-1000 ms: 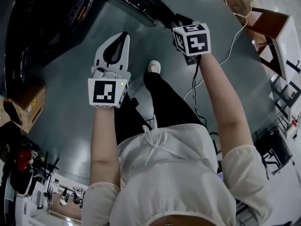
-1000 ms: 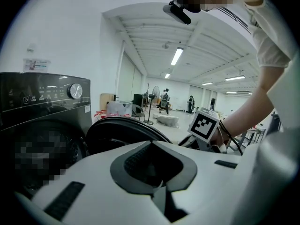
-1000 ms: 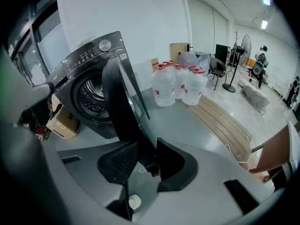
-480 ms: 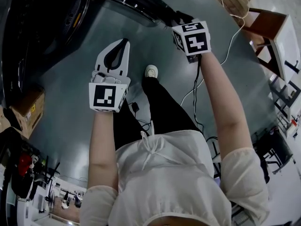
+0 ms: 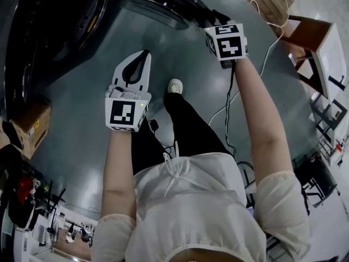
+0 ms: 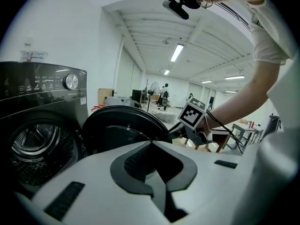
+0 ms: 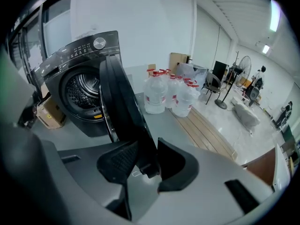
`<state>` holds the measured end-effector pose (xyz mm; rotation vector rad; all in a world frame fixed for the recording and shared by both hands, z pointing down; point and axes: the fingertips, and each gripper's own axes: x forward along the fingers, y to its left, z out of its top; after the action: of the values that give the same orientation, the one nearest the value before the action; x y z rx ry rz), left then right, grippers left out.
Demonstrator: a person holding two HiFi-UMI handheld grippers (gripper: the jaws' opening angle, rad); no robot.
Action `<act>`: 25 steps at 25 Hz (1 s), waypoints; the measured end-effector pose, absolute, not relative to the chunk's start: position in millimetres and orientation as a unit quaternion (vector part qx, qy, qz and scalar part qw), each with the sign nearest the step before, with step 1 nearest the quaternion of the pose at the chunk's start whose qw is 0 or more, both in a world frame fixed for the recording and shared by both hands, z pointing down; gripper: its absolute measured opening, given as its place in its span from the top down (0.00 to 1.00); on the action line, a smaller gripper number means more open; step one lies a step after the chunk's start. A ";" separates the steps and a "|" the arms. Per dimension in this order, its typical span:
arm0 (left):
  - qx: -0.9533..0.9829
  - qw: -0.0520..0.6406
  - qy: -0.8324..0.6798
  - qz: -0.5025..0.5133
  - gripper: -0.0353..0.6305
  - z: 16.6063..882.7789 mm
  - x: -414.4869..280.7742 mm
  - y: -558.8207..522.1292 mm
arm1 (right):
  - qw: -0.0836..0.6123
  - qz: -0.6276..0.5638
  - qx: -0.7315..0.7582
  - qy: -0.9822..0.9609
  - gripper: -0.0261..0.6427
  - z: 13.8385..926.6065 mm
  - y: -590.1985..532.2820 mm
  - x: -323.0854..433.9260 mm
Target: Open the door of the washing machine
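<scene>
At the door's rim, the right tool [image 7: 147, 150] is clamped on the edge of the door [image 7: 121, 109], a pad on either side. And that door stands swung well clear of the washing machine [image 7: 89, 48], drum [image 7: 82, 90] fully on show, so the opening looks largely done. What's left, I'd judge, is a last bit of swing and letting go. Left tool [image 6: 151, 144] hangs apart from it all, jaws together, nothing between them. From the head view, the right tool's jaws hide behind its marker cube [image 5: 229, 43], and the hinge is lost in dark shadow.
</scene>
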<state>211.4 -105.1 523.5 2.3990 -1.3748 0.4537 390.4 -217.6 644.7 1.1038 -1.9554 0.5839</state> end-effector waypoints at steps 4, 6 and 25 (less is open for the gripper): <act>0.841 0.170 -0.490 0.154 0.91 513.0 209.7 -102.5 | 0.417 0.226 0.419 -0.774 0.82 629.6 -212.8 393.0; 0.841 0.170 -0.491 0.151 0.91 505.5 207.4 -99.4 | 0.428 0.209 0.403 -0.782 0.90 615.3 -209.2 389.9; 0.795 0.151 -0.580 0.088 0.91 381.9 33.7 -41.7 | 0.332 0.215 0.362 -0.844 0.95 477.5 -148.3 179.7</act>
<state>33.7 -41.7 381.9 2.2843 -1.6665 0.2513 179.7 -148.3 477.5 0.9459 -2.2063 0.5630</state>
